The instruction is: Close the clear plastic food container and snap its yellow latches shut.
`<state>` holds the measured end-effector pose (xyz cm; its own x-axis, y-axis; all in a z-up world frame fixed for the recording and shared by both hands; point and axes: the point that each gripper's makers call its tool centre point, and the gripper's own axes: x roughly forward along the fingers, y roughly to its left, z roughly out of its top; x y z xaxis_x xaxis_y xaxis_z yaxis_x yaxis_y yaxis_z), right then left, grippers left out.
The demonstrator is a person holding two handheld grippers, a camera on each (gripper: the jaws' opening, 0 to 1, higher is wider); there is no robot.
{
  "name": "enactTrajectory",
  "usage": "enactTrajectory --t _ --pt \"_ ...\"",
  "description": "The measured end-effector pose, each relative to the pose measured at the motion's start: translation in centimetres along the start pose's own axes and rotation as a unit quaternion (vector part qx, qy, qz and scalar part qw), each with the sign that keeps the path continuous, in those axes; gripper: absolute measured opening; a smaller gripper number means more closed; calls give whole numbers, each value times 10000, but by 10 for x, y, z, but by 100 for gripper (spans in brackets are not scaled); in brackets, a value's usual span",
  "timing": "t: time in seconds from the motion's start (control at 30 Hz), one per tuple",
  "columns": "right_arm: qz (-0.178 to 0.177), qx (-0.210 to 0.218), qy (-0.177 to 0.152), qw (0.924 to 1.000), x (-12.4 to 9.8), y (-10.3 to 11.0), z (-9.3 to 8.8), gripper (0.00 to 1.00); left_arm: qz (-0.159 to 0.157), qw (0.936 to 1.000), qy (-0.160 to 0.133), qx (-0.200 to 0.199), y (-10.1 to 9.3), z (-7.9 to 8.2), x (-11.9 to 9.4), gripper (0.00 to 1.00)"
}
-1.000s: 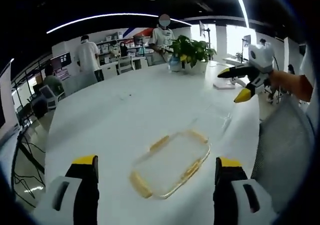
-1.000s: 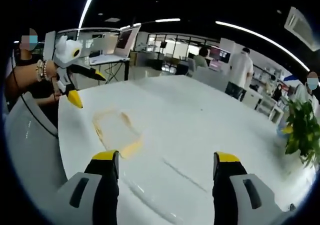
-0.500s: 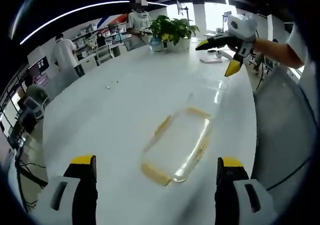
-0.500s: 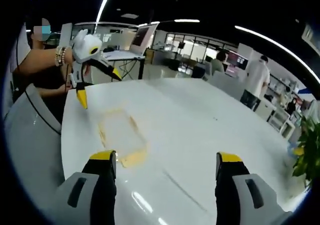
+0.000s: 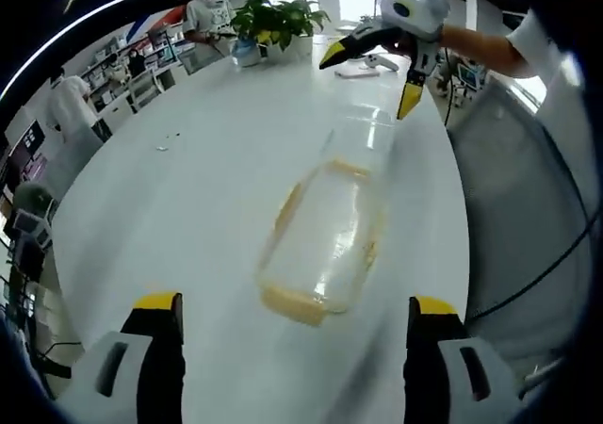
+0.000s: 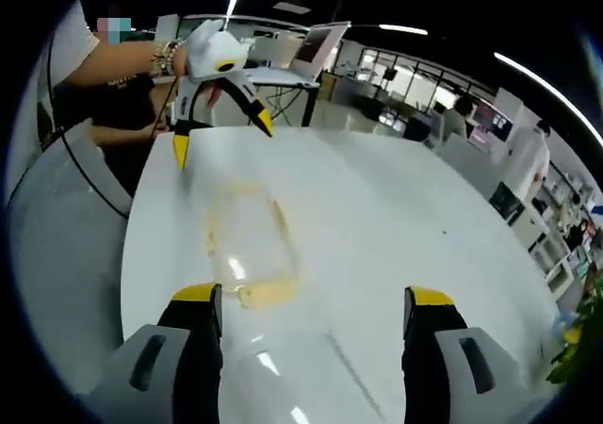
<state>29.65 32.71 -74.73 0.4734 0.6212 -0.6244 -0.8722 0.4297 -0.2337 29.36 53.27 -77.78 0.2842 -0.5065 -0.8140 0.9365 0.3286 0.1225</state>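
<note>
A clear plastic container [image 5: 320, 240] with yellow latches lies on the white table [image 5: 188, 207], ahead of my left gripper [image 5: 297, 304], whose jaws stand wide open and apart from it. A clear lid [image 5: 363, 132] shows faintly just beyond the container, lying toward my right gripper [image 5: 366, 83], which hovers open above the table's far side. In the right gripper view the container [image 6: 247, 240] sits ahead of the open right gripper [image 6: 311, 297], one yellow latch [image 6: 267, 294] nearest. The left gripper [image 6: 223, 137] hangs open over the container's far end.
A grey chair [image 5: 509, 207] stands close to the table edge beside the container, also seen as the chair [image 6: 57, 245]. A potted plant [image 5: 278, 19] and a person stand at the far end. A laptop [image 6: 316, 52] sits on a stand behind.
Both cameras have moved nearer and higher over the container, so each gripper now looms closer in the other's view. The container lies where it was. Both grippers stay open.
</note>
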Motion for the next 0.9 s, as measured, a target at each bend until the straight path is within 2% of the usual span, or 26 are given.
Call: enactTrajectory --t 0.13,0.4,0.73,0.9 --pt "312 -120 154 9993 9 7 -1 77 -203 9994 223 154 0 -3 5 97" --pt "895 -299 402 9947 27 25 -3 78 -500 9971 456 347 -2 -8 14 94" --pt "1239 -706 806 9865 43 31 -15 76 -863 9919 734 580 -3 -17 27 92" --pt "1421 -713 921 9830 53 32 -19 75 -1015 9896 803 634 0 -18 35 90"
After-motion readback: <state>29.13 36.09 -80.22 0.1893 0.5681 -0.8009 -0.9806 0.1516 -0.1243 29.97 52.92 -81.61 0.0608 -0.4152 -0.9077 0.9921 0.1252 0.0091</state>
